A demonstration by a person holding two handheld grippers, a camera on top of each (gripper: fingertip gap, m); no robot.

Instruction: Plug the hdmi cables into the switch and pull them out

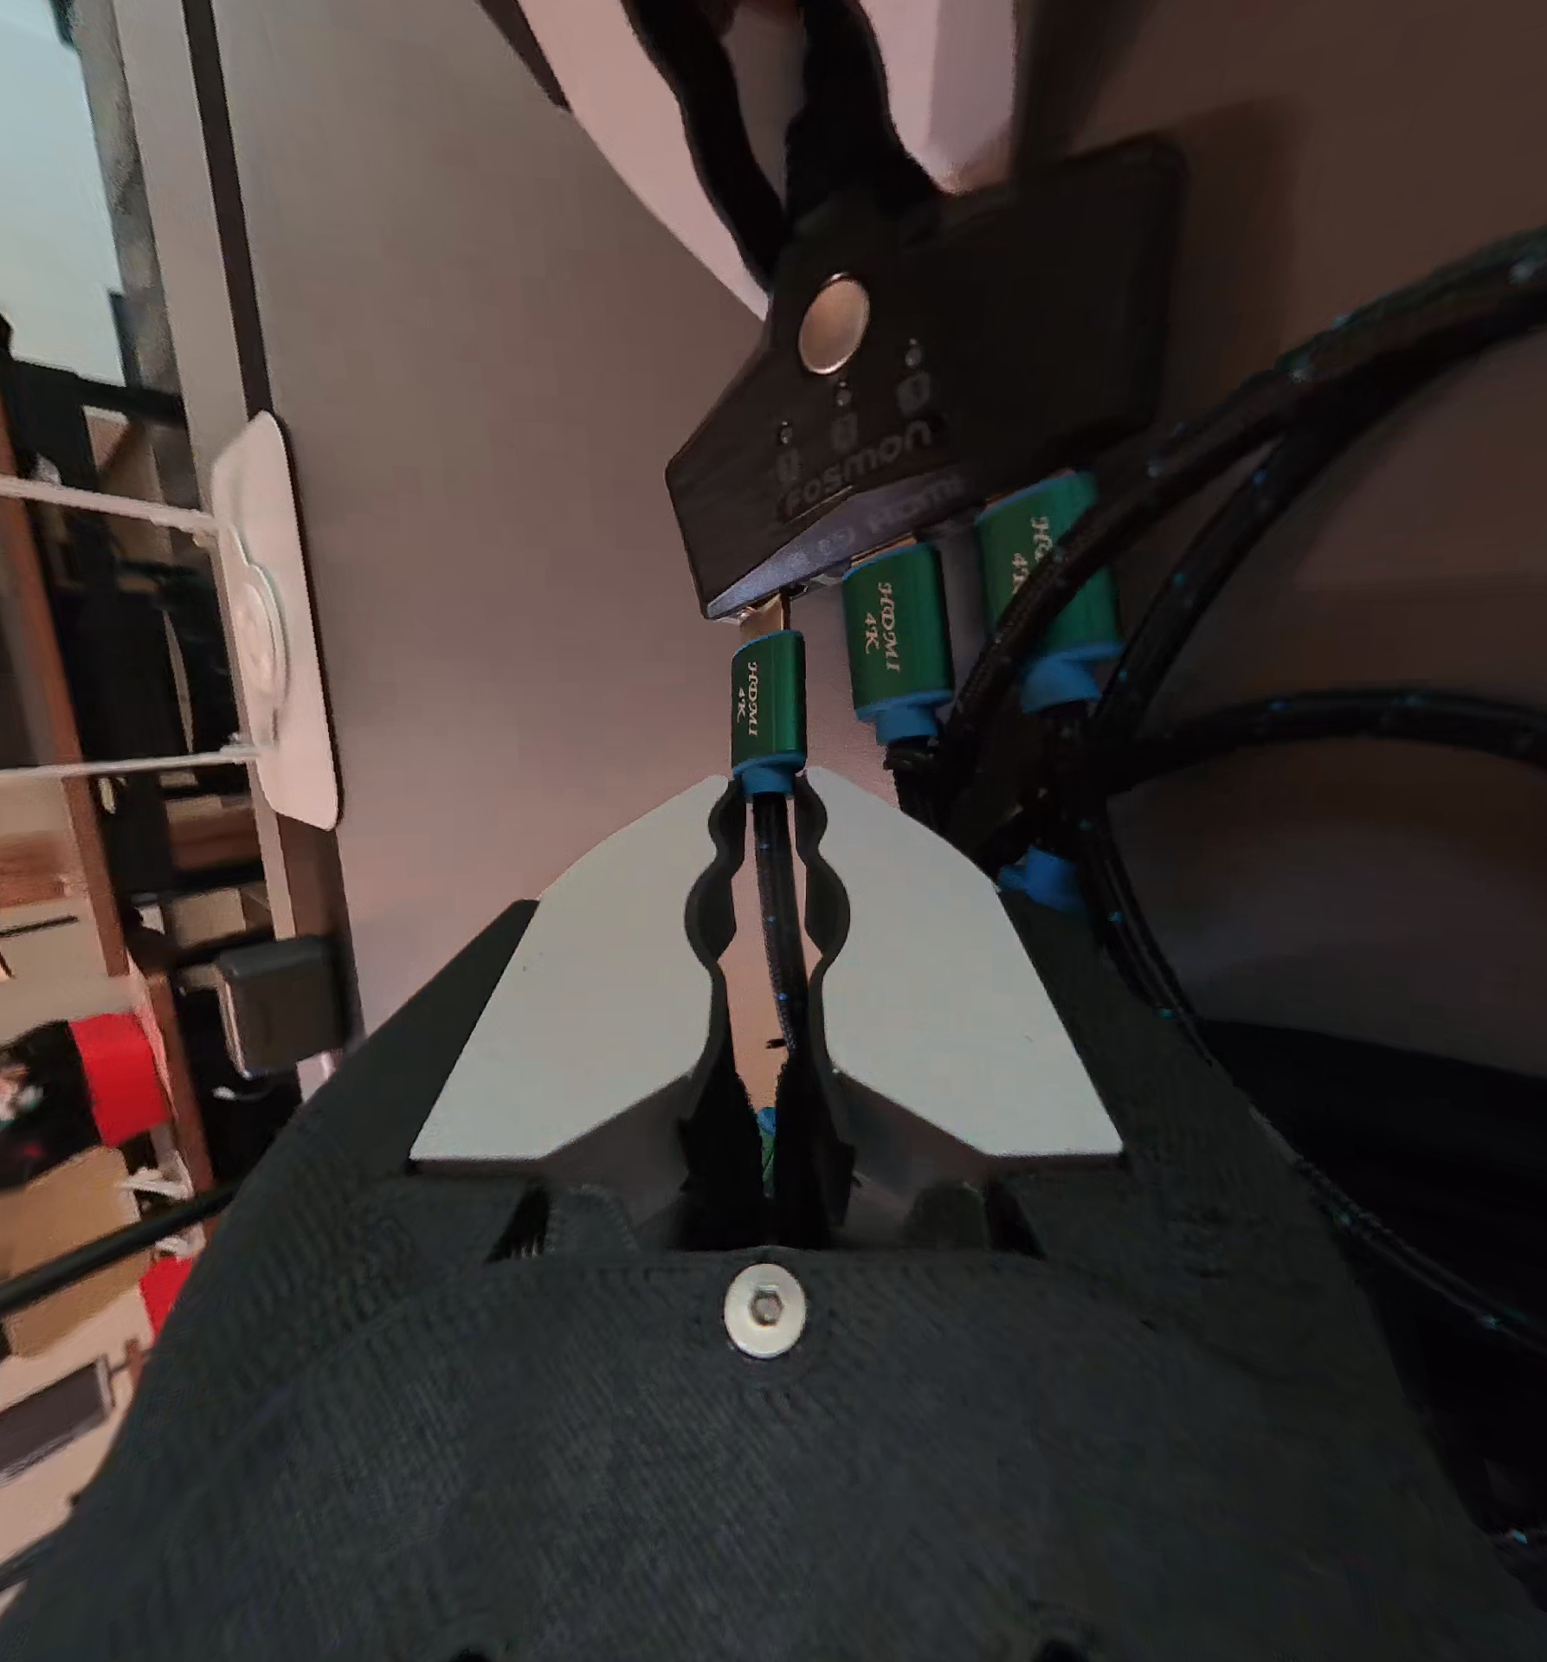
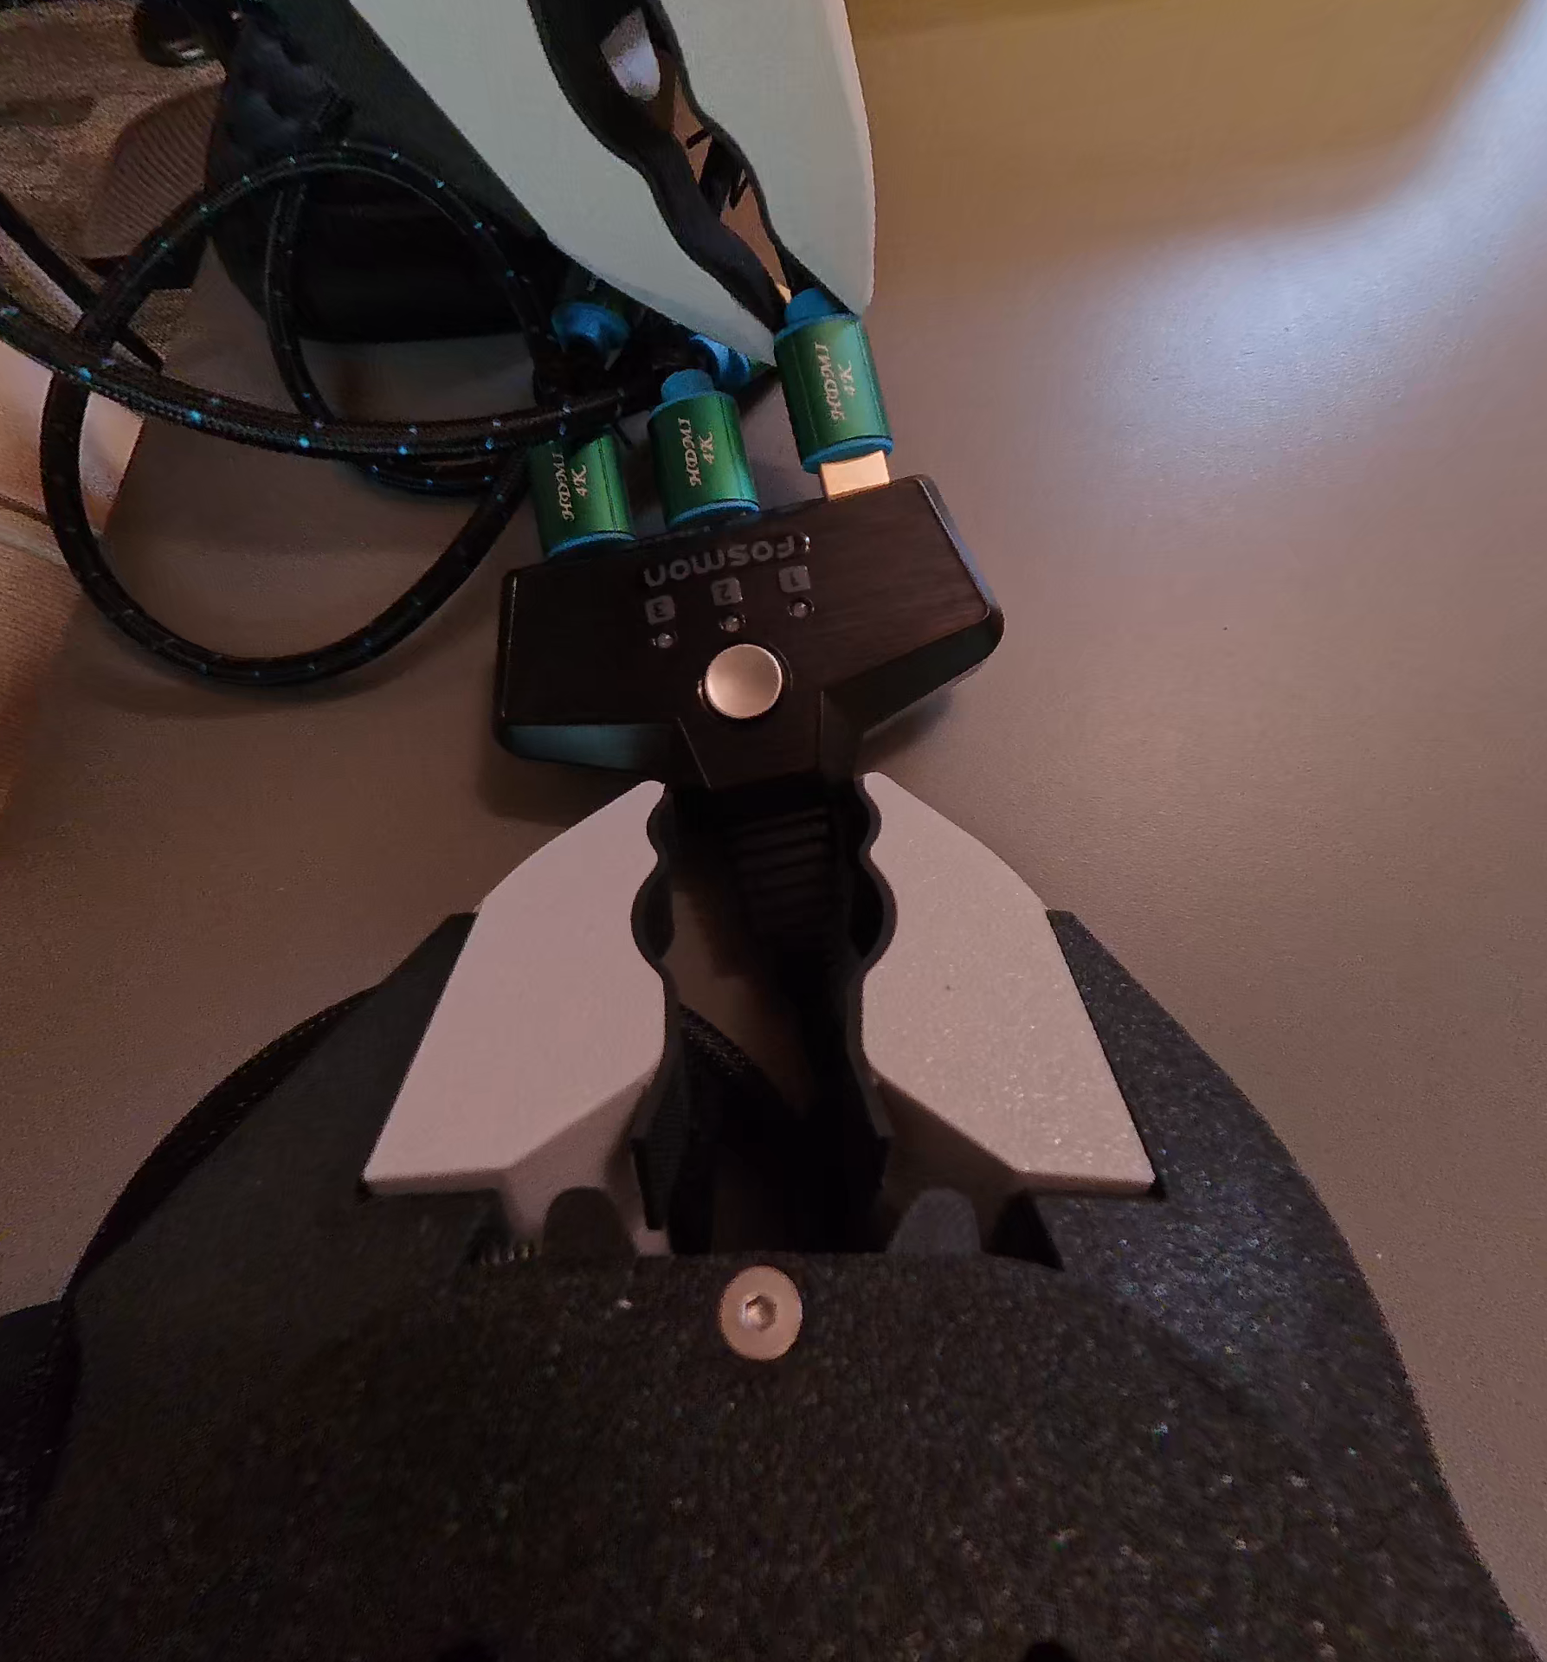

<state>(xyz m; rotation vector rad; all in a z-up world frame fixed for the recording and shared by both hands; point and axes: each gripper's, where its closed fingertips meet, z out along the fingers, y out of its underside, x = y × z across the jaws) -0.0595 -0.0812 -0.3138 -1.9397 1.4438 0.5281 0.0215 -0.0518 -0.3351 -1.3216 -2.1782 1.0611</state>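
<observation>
The black HDMI switch point(image 2: 751, 621) lies on the grey table, also seen in the left wrist view point(image 1: 931, 405). My right gripper point(image 2: 762, 791) is shut on the switch's ribbed tail cable. My left gripper point(image 1: 769, 791) is shut on a braided cable just behind its green plug point(image 1: 768, 697). That plug point(image 2: 832, 400) stands at the switch's outer port with its gold tip point(image 2: 855, 477) showing, only partly in. Two other green plugs point(image 2: 702, 468) point(image 2: 581, 499) sit fully in the neighbouring ports.
Black braided cables with blue flecks point(image 2: 212, 432) loop on the table beside the switch, and again in the left wrist view point(image 1: 1291, 719). A white holder point(image 1: 275, 621) sits at the table edge, with shelves and a red item point(image 1: 117, 1079) beyond.
</observation>
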